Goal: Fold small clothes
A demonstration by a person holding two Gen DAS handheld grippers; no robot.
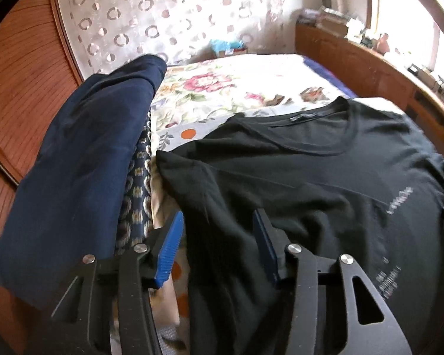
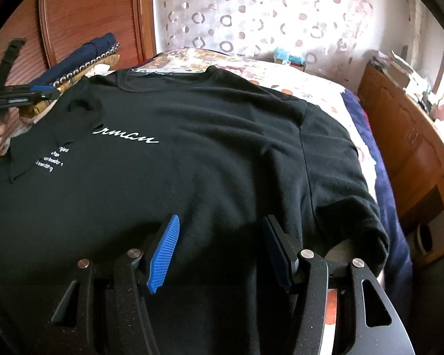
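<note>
The left tongs point(image 1: 219, 245) are spread over the left edge of the black shirt point(image 1: 325, 183), and the right tongs point(image 2: 219, 248) are spread over its lower part. The shirt lies flat on the bed point(image 1: 222, 88), with folded navy clothes point(image 1: 83, 165) left of the left tongs.

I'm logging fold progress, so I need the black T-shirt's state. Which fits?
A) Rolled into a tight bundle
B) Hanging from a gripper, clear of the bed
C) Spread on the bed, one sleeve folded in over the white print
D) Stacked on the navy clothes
C: the black T-shirt lies spread on the floral bed, with one sleeve turned in over part of the white lettering; both grippers are open, gripping nothing.
</note>
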